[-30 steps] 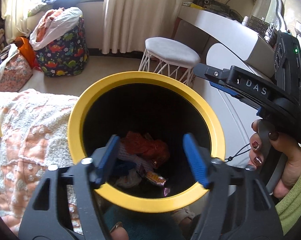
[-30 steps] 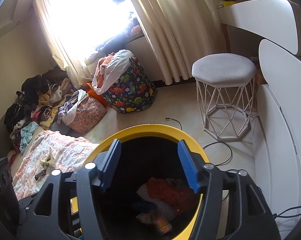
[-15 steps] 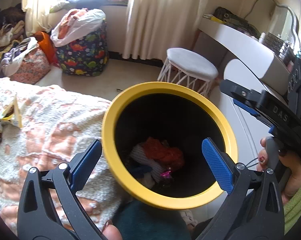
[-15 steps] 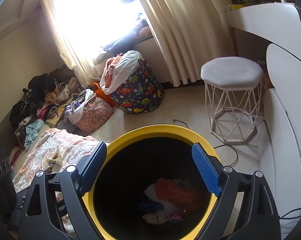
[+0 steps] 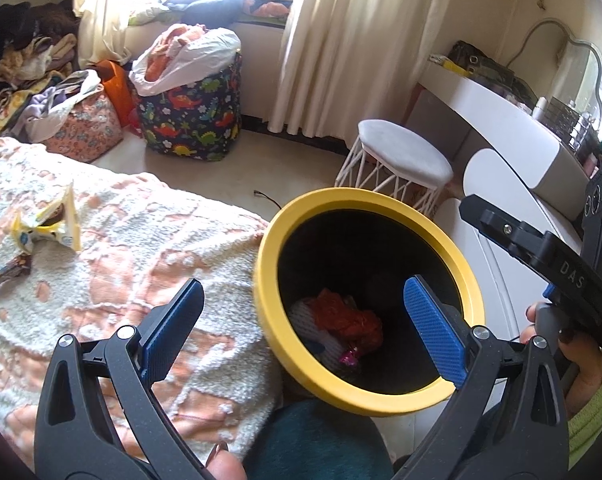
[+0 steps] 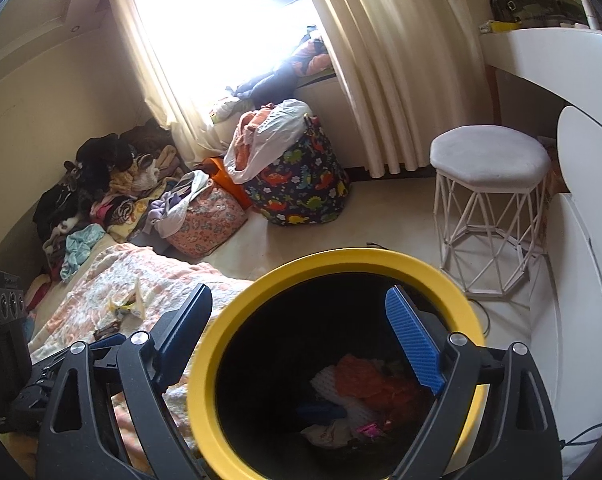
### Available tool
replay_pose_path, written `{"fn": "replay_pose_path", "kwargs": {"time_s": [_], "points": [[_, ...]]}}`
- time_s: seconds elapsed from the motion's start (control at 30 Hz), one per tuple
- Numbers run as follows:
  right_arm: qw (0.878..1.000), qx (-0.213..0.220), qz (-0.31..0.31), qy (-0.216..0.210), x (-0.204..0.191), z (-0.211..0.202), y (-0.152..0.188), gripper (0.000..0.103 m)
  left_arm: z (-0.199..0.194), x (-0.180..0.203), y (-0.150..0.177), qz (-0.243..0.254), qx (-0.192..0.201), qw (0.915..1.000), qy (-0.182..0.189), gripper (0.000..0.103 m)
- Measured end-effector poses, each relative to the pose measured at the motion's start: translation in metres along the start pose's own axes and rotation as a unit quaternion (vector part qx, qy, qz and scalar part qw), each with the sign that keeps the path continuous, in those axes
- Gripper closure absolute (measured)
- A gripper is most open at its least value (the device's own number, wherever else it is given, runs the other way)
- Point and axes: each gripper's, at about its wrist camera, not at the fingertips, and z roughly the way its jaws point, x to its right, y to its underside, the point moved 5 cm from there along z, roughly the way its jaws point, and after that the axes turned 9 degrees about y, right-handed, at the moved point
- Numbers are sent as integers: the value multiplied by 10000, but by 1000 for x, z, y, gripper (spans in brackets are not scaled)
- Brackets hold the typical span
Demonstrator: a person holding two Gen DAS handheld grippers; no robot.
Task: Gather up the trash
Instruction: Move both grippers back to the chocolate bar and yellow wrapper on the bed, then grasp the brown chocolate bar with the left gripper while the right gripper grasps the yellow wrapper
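Left tongs [image 5: 307, 326] wide, straddling bin rim [image 5: 267, 280]

both grippers' jaws spread wide and empty, left gripper [image 5: 301, 328] shifted off the bin [image 5: 467, 272]

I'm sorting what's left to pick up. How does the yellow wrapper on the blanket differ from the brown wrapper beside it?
The yellow wrapper is crumpled and stands up in peaks; the brown wrapper lies flat. The yellow wrapper is pale and bright, the brown wrapper dark. The yellow wrapper looks larger. Both rest on the blanket, outside the bin.
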Motion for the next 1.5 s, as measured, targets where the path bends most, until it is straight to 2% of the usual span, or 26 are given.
{"fn": "replay_pose_path", "kwargs": {"time_s": [0.8, 1.5], "points": [[9966, -153, -678, -444, -74, 11, 5, 17, -43, -75, -4, -693, 550, 9950, -473, 11], [9866, -477, -1264, -911, -176, 56, 4, 17, -87, -188, 20, -1663, 849, 9775, -986, 11]]}}
